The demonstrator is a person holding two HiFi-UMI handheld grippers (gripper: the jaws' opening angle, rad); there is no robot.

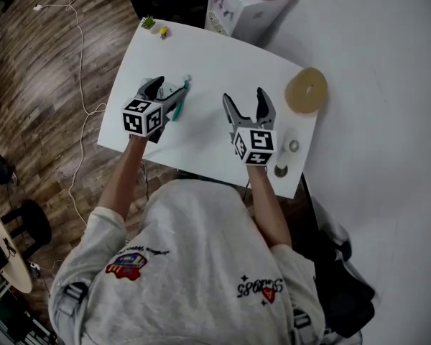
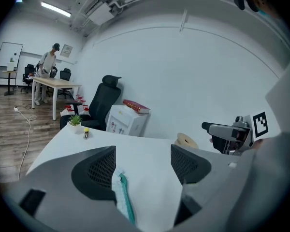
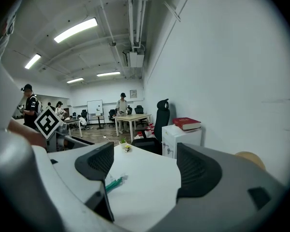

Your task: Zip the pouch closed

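Observation:
A small clear pouch with a teal zipper (image 1: pixel 179 103) lies on the white table (image 1: pixel 208 63), at its left half. My left gripper (image 1: pixel 167 92) stands open over it. In the left gripper view the pouch (image 2: pixel 124 199) lies just inside the left jaw, with bare table under the rest of the wide gap of the left gripper (image 2: pixel 142 161). My right gripper (image 1: pixel 244 100) is open and holds nothing, a little to the right of the pouch. Its own view shows the pouch (image 3: pixel 114 182) ahead on the left, outside the right gripper (image 3: pixel 145 164).
A tan tape roll (image 1: pixel 307 90) lies at the table's far right corner, and two small round parts (image 1: pixel 292 146) near the right edge. A tiny potted plant (image 1: pixel 149 23) stands at the far left corner. A white box with a red book (image 1: pixel 246 2) and a black chair (image 2: pixel 104 103) stand beyond the table.

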